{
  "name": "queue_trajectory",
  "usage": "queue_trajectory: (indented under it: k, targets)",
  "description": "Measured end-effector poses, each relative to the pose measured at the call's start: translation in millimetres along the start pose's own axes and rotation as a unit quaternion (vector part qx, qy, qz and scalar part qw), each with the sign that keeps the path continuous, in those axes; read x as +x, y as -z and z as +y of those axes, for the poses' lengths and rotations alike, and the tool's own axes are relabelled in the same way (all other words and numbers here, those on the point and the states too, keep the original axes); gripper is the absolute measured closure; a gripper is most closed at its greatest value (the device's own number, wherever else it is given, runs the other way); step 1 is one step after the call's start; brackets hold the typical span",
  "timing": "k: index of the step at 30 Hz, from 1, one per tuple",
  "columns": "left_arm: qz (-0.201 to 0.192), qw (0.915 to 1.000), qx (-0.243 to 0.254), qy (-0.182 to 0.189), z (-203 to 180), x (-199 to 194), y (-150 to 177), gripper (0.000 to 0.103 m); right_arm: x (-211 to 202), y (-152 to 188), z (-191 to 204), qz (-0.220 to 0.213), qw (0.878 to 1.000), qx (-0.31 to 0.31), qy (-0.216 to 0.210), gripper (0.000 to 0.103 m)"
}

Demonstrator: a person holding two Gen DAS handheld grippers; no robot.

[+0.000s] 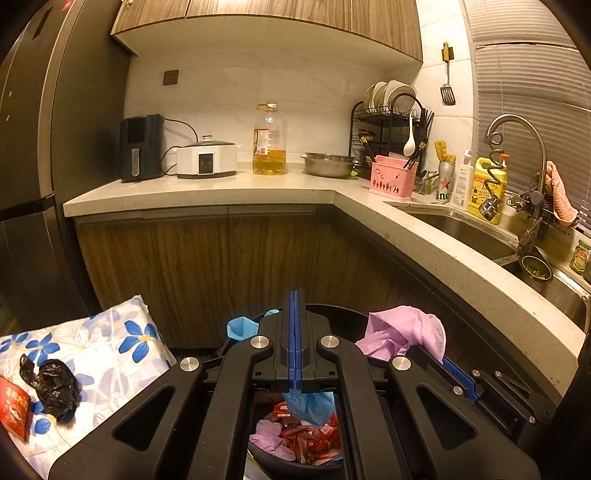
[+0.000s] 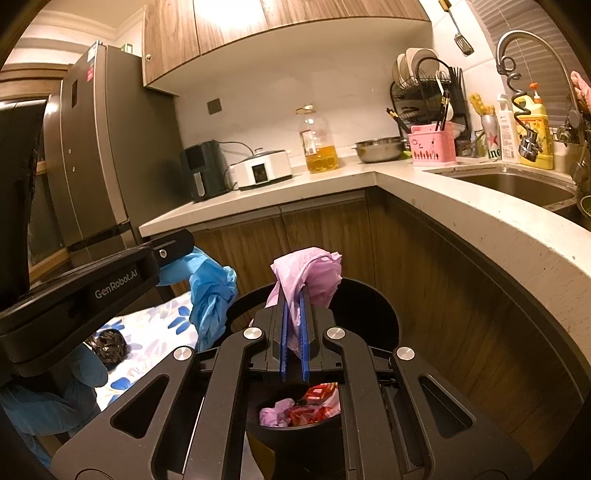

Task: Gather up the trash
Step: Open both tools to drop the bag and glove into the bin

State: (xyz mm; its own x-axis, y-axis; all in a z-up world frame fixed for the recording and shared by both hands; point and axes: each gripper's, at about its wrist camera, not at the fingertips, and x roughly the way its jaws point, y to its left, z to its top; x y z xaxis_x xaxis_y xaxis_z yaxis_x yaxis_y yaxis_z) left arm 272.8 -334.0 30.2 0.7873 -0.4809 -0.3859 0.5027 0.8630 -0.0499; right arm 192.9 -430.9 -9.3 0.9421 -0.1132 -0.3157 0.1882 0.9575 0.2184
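While held: a crumpled blue plastic bag (image 2: 212, 295) is pinched in the left tool (image 1: 295, 332), a pink one (image 2: 306, 273) in the right tool (image 2: 293, 332).
Done: red wrappers (image 1: 314, 435) are dropped in the round black bin (image 2: 380, 306).
Left: a black bag lump (image 1: 55, 387) is seen on the flowered cloth (image 1: 110, 350).

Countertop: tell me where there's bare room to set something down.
Bare countertop runs in front of the air fryer, cooker and oil bottle, plus the corner strip before the pink basket. It is crowded from the steel bowl to the sink.

Warm-lit kitchen corner: pale L-shaped countertop (image 1: 207, 192), wood-grain cabinets (image 1: 266, 33), dark fridge (image 2: 99, 155), slatted blinds (image 1: 532, 92).
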Motion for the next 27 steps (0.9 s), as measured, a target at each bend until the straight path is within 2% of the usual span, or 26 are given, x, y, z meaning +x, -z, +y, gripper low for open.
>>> queue_trajectory:
  k: [2,4,9,15,16,18,20,27]
  targets:
    - [0.002,1.0,0.001,0.0,0,2,1,0.103,1,1,0,0.002,1.0,0.001,0.003,0.093]
    - [0.003,1.0,0.002,0.0,0,3,2,0.103,2,1,-2,0.004,1.0,0.002,0.005,0.083]
    - [0.008,0.9999,0.008,-0.003,-1,7,4,0.102,0,3,-7,0.003,1.0,0.007,0.015,0.071]
    - [0.007,0.9999,0.002,-0.013,4,6,8,0.06,-3,4,-11,0.001,1.0,0.012,0.025,0.056]
    - [0.005,0.9999,0.001,-0.016,4,5,8,0.05,-4,4,-11,0.0,1.0,0.012,0.026,0.053]
    - [0.0,0.9997,-0.001,-0.023,6,0,9,0.044,-6,4,-10,-0.001,1.0,0.011,0.027,0.05]
    - [-0.002,0.9994,-0.002,-0.035,10,-3,11,0.033,-8,4,-10,-0.003,1.0,0.011,0.029,0.046]
    - [-0.004,0.9974,-0.019,-0.07,25,-19,18,0.019,-16,5,-7,-0.005,0.999,0.011,0.032,0.033]
